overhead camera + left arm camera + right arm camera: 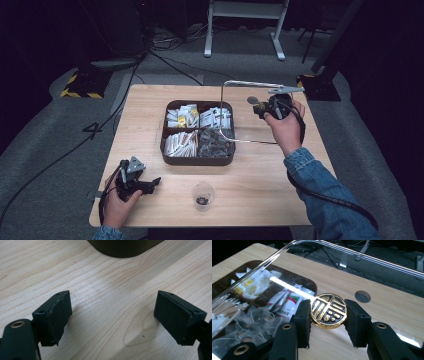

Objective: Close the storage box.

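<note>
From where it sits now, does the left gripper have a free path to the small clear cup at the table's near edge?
Probably yes. The left gripper has its jaws wide open and holds nothing, and only bare table lies between it and the clear cup just to its right.

A gold-and-black knob (328, 310) bears a raised, stylised sign like a Chinese character, not clearly readable. Print on the packets (284, 305) is too blurred to read.
</note>
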### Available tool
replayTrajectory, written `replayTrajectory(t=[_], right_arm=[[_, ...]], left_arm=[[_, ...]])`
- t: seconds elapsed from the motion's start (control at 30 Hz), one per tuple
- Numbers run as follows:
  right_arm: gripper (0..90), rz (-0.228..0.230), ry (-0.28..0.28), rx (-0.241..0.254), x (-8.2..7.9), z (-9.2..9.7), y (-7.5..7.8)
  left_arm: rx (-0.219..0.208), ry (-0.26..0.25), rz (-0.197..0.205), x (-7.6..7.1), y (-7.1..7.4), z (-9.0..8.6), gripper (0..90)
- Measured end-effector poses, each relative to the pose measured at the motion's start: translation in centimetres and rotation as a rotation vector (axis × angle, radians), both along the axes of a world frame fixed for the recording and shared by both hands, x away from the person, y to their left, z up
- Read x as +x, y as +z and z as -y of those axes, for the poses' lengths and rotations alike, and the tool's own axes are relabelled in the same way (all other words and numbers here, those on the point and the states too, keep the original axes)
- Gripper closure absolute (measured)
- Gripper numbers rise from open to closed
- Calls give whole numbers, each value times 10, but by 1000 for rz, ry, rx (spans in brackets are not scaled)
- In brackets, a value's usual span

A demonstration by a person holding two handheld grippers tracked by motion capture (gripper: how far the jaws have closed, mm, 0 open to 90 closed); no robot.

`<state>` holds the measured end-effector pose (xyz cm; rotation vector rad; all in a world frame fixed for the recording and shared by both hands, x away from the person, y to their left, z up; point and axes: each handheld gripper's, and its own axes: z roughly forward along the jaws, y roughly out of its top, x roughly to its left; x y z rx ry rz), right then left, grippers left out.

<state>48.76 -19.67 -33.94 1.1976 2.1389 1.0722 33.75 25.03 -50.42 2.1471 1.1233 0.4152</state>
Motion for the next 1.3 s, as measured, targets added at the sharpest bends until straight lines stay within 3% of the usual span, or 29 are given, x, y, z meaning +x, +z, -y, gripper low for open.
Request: replayTrajectory(t=[0.33,0.67,0.97,1.3], right_arm=[[588,-4,15,36,3,-34,10],[588,6,9,20,4,-60,12],[587,-1,5,8,7,-83,5],[587,-7,42,-9,8,-111,-5]], left_arm=[[-2,0,1,0,0,0,153],[0,0,2,0,0,0,152],[0,0,1,1,0,0,152],[-3,6,4,-1,0,0,153]])
